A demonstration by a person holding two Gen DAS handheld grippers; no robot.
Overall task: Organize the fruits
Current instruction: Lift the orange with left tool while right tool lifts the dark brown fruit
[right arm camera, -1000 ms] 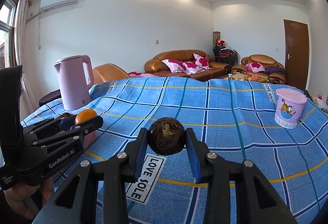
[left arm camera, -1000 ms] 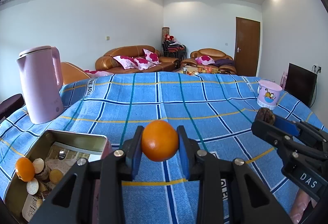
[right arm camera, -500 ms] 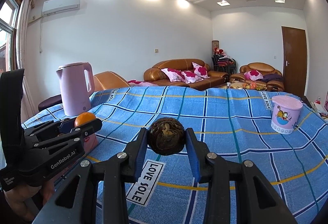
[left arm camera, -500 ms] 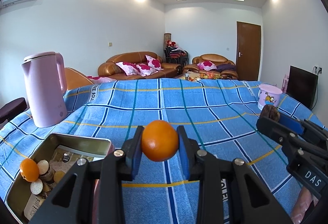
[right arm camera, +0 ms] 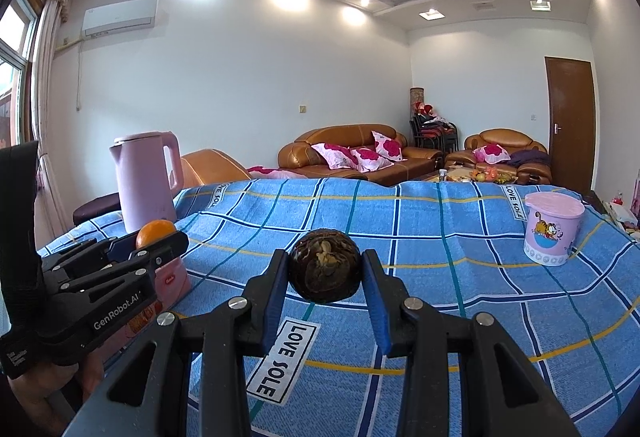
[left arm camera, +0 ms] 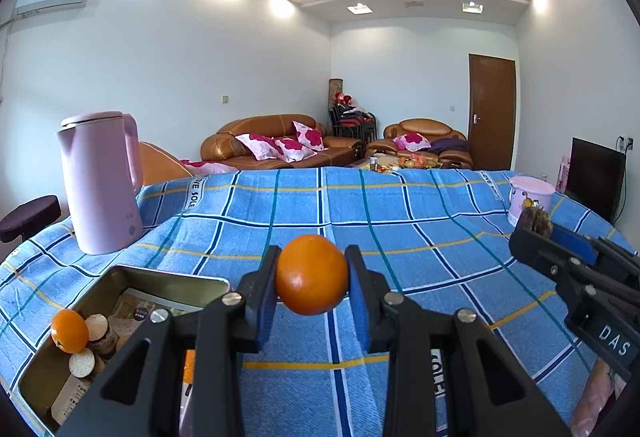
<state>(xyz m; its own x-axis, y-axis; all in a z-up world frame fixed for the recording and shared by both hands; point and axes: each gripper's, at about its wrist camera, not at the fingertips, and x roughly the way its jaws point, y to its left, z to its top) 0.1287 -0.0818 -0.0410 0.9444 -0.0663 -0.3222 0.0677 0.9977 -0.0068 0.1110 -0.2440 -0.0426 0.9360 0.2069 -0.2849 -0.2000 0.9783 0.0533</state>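
Observation:
My left gripper is shut on an orange and holds it above the blue checked tablecloth. My right gripper is shut on a dark brown round fruit, also above the cloth. In the left wrist view the right gripper shows at the right with the brown fruit. In the right wrist view the left gripper shows at the left with the orange. An open metal tin at lower left holds a second orange and small round items.
A pink electric kettle stands at the table's left. A pink lidded cup with a cartoon print stands at the right. Brown sofas with pink cushions lie beyond the table. A pink box sits under the left gripper.
Both grippers have risen and tilted slightly with their fruits held; the table appears lower in both views. The tin and kettle have not moved.

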